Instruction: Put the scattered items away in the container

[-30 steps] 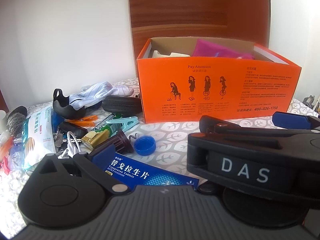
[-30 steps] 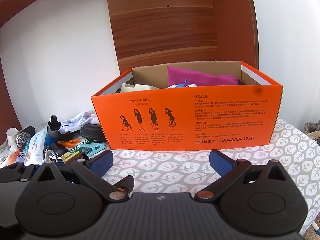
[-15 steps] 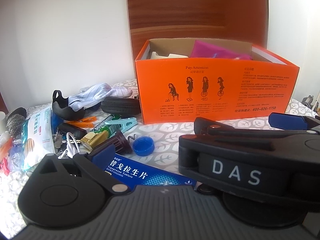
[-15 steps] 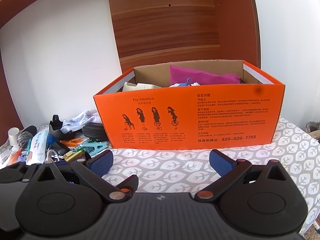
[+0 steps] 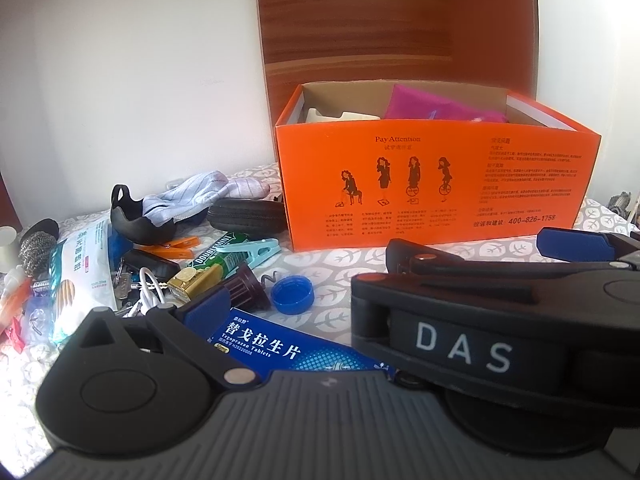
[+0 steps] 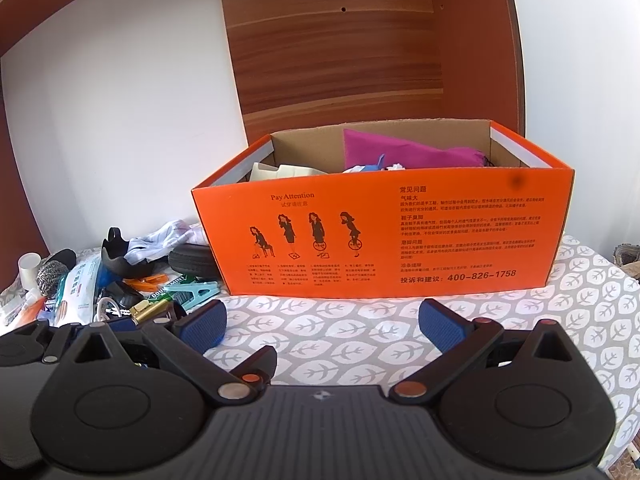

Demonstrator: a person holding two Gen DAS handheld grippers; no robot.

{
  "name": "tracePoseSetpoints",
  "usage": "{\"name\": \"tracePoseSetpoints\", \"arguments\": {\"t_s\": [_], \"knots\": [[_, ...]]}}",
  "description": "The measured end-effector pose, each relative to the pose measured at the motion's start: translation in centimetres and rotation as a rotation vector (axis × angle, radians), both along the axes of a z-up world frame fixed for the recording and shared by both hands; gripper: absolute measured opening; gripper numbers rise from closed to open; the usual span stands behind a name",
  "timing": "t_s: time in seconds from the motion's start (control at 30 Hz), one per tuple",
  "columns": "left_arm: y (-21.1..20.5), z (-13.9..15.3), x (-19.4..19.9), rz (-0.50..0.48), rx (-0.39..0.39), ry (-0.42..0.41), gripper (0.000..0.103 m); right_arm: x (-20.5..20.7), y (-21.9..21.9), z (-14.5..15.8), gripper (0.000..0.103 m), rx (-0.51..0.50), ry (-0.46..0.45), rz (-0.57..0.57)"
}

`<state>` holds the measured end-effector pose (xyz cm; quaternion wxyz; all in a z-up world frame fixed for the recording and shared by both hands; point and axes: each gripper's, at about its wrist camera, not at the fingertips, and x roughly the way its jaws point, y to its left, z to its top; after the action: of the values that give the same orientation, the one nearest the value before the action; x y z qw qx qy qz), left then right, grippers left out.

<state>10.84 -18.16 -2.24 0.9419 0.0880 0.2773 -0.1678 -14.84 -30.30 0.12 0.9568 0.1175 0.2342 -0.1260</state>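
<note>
Orange cardboard shoebox: stands on the leaf-print tablecloth, open-topped, holding a magenta cloth pouch and cream packaging.

Left wrist view only: blue tablet box lying flat just ahead of the left gripper; ridged blue bottle cap; dark corkscrew handle.

Both views: clutter left of the shoebox, including an oval black zip case, a teal clothespin and a steel scourer.

Right gripper: jaws spread wide, empty, aimed at the shoebox; its black body blocks the left view's right side.

Left gripper: one blue pad visible; state cannot be told.
</note>
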Motion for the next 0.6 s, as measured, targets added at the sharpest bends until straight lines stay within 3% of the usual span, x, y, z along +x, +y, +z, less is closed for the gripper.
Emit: {"name": "tracePoseSetpoints", "arguments": {"t_s": [0.6], "knots": [[-0.42, -0.03, 0.1, 0.005, 0.001, 0.004, 0.103, 0.15, 0.03, -0.01, 0.103, 0.003, 0.002, 0.007]]}}
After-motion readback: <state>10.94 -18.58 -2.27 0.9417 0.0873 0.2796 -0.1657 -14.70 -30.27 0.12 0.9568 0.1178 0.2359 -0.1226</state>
